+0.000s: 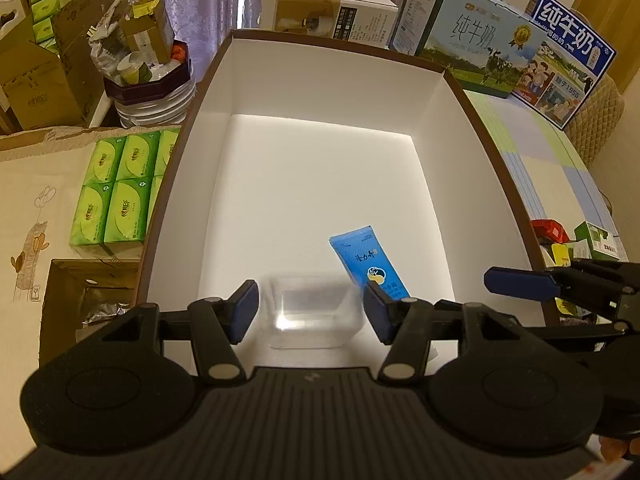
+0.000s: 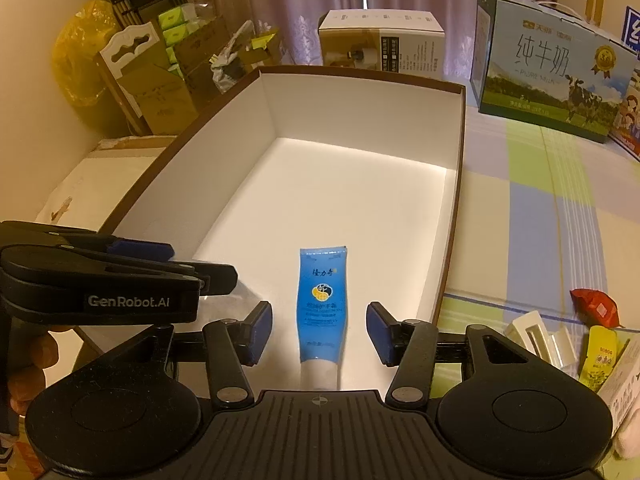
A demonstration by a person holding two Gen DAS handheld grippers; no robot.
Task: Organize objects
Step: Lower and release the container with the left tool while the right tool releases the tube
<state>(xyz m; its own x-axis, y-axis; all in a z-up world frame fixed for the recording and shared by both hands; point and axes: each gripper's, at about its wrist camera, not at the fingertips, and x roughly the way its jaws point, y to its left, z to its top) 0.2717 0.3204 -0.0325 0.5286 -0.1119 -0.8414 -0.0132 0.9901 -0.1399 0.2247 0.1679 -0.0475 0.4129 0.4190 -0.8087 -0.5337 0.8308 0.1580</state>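
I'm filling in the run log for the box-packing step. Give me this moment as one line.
left gripper: jaws open around clear container | right gripper: jaws open around blue tube | both items in white box

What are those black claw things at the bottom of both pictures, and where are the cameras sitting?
They are hand-held grippers, not a robot: a person holds one in each hand, and each carries a wide-angle camera looking forward along its two blue-padded fingers. One picture is from the left gripper, the other from the right gripper; each view also catches the other gripper at its edge.

Both hang over a large white box with a brown rim, standing on a checked tablecloth. A blue tube lies on the box floor between the right gripper's fingers, which stand apart from it. A clear plastic tub sits between the left gripper's fingers, which do not seem to press it. So nothing appears held.

Around the box are green tissue packs, milk cartons and small packets.
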